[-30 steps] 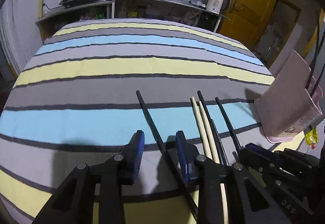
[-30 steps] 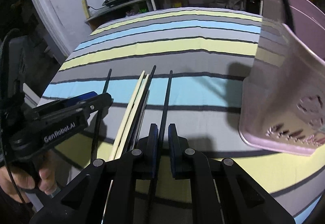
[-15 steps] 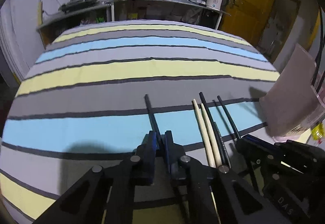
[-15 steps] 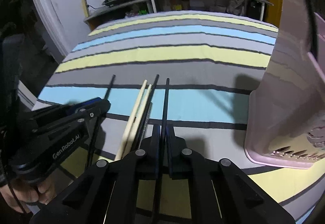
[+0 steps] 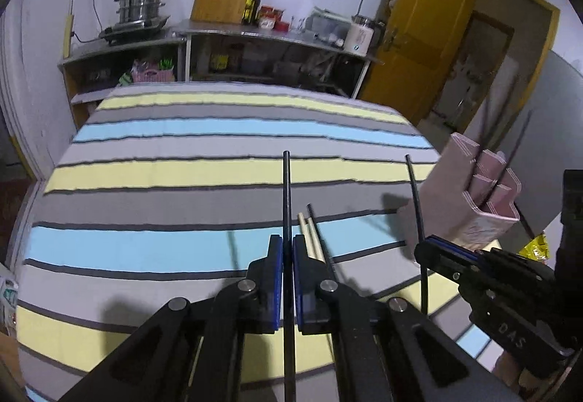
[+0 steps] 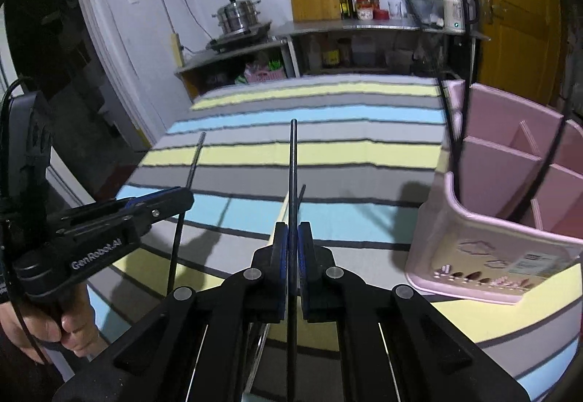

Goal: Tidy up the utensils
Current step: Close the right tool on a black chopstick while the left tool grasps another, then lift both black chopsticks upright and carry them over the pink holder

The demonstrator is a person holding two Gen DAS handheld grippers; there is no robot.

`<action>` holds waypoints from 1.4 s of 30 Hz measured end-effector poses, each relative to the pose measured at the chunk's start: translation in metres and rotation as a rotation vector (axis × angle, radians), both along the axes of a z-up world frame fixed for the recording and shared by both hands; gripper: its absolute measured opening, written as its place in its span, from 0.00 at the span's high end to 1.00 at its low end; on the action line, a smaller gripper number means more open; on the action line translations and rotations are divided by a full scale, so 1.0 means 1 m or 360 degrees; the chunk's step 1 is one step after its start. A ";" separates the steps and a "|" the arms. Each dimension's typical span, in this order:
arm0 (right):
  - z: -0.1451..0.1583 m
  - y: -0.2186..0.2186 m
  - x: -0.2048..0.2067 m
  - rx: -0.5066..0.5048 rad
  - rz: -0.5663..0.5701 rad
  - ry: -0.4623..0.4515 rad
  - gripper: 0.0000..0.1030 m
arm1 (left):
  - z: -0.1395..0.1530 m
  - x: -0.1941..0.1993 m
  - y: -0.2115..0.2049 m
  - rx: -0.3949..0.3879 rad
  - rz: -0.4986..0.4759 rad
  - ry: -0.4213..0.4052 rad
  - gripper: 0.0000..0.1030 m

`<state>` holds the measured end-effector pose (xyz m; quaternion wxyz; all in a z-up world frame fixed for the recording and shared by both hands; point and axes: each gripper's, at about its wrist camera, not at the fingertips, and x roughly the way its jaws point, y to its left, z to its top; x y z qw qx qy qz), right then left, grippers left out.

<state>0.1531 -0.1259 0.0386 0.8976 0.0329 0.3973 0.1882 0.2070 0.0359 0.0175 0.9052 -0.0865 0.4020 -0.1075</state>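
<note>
Left gripper [image 5: 287, 258]: fingers pinching a black chopstick [image 5: 286, 190], raised clear of the striped cloth [image 5: 182, 183]. Right gripper [image 6: 292, 249]: fingers pinching a second black chopstick [image 6: 293, 161], likewise lifted. Beyond, a pale chopstick pair [image 5: 309, 234] and one dark chopstick [image 5: 316, 227] lie on the cloth. The pink utensil holder [image 6: 510, 220] stands to the right, with dark chopsticks upright in its compartments.

Your striped cloth [image 5: 182, 183] runs grey, pale yellow and sky blue between thin dark lines. You have black chopsticks [image 5: 286, 190], two cream chopsticks [image 5: 309, 234], blue gripper pads [image 5: 277, 278], and a pink utensil holder [image 6: 503, 220].
</note>
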 end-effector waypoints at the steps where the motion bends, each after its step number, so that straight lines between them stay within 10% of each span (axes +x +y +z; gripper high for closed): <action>1: 0.005 -0.002 -0.003 0.0009 -0.0002 -0.0015 0.95 | 0.006 -0.004 0.001 -0.0007 -0.0004 -0.0012 0.95; 42: 0.097 -0.111 -0.075 0.0187 -0.0302 -0.0297 0.95 | 0.116 -0.044 -0.093 -0.0173 -0.0405 -0.0210 0.95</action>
